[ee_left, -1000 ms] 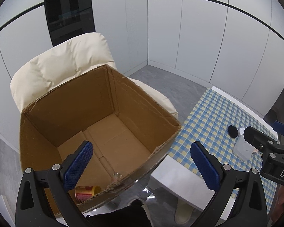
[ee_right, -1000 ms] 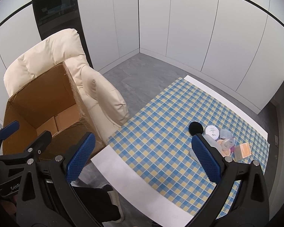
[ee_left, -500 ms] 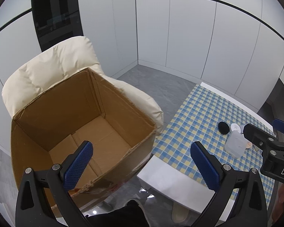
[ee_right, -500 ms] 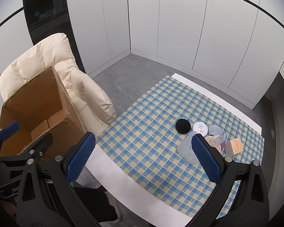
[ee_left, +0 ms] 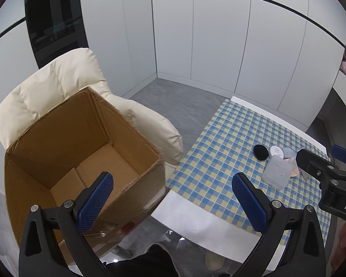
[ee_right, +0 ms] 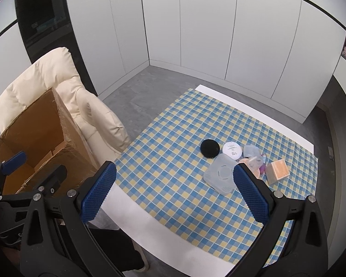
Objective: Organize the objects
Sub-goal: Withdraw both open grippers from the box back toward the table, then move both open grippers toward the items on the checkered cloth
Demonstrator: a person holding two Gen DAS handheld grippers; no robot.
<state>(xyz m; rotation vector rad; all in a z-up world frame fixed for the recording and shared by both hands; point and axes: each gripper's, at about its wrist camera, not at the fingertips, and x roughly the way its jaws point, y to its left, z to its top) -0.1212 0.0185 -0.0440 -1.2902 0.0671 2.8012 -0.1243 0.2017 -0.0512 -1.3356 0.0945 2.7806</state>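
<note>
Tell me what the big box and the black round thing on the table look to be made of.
Box: brown corrugated cardboard, matte; frayed cut edges show it. Black round thing: probably soft foam or fabric, matte with no glint, though it is too small to be sure.

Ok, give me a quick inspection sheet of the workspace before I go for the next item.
Surface: white table under a blue-and-yellow checked cloth, mostly bare.
Job's things: open brown cardboard box on a cream padded armchair, left of the table; visible floor of the box bare.
Clutter: black round puff, white round compact, translucent plastic case, small clear lidded container, orange-topped cube box and small pink items, bunched at the cloth's right end.
Grippers: left gripper and right gripper both have jaws wide apart, holding nothing.
Cables: nothing seen.
Surroundings: white wall panels, grey floor, dark glass panel behind the armchair.
</note>
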